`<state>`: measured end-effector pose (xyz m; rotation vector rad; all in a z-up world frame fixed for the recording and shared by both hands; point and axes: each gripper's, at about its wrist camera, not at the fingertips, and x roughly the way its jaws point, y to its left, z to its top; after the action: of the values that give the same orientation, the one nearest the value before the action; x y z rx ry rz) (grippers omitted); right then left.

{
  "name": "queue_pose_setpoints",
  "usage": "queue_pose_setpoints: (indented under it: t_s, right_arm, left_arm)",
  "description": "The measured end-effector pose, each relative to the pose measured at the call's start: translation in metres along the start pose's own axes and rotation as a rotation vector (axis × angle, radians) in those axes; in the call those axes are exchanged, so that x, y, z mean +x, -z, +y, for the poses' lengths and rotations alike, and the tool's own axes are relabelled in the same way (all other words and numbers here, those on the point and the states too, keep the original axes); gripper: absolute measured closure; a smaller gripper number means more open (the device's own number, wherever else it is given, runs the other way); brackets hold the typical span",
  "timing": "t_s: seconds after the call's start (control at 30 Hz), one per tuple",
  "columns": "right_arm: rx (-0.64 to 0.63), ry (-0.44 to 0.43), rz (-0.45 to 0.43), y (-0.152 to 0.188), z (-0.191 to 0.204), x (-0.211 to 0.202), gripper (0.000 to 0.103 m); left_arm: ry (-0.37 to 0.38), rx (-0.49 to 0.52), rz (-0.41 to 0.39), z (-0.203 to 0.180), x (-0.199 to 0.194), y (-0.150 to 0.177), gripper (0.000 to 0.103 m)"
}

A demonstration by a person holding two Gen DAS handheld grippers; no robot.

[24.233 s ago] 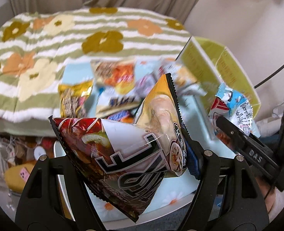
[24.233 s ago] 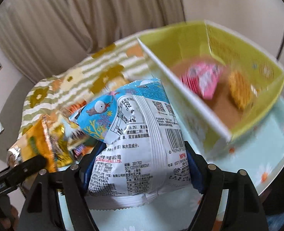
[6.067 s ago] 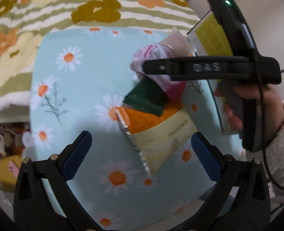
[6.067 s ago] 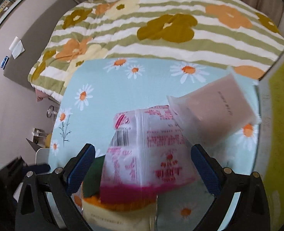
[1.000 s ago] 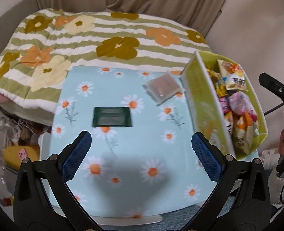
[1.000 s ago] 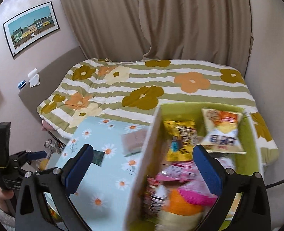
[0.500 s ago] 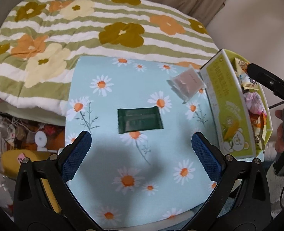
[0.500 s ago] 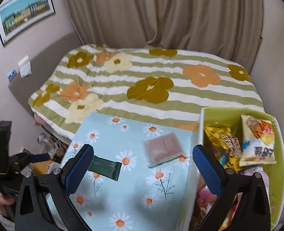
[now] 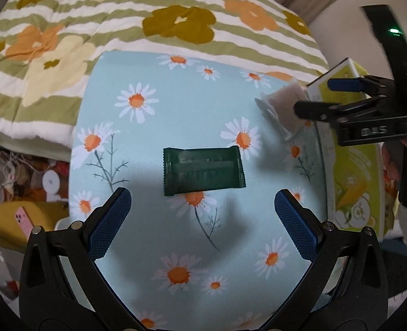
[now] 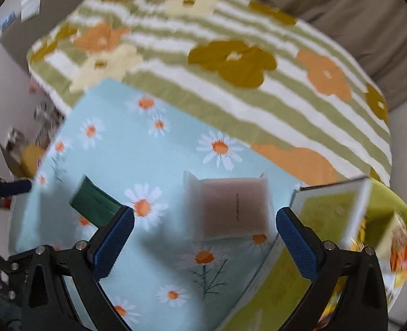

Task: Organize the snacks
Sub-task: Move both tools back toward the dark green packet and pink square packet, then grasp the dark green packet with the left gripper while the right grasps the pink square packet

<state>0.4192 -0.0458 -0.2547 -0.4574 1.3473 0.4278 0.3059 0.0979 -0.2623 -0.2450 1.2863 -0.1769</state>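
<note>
Both tools are spread wide and empty. The left tool [image 9: 202, 215] should be lowered squarely over the green packet [image 9: 203, 170], the right tool [image 10: 205, 233] over the pink pouch [image 10: 229, 209]

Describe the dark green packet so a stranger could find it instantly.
Start at the light blue daisy-print tablecloth in front of the striped floral bedspread. Near its middle the dark green packet lies flat, a rectangle with crimped short ends. The only other loose snack, a pale pinkish packet, sits by the yellow-green box.
</note>
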Motion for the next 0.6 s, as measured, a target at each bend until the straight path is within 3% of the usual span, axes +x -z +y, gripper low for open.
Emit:
queue_pose_setpoints:
  t_s: [0.07,0.27,0.6]
  right_arm:
    - [-0.082,0.062,0.049,-0.005,0.007,0.017,0.001]
    - [-0.172,0.06,0.162,-0.012,0.011,0.057,0.001]
    - [-0.195,0.069,0.288,-0.019,-0.003,0.079,0.001]
  left_arm:
    - [-0.012,-0.017,0.007,-0.001,0.01,0.0,0.0]
    - [-0.038,-0.074,0.028,-0.004,0.035,0.001,0.0]
    - [-0.081,-0.106,0.021,-0.011,0.047,0.0,0.0]
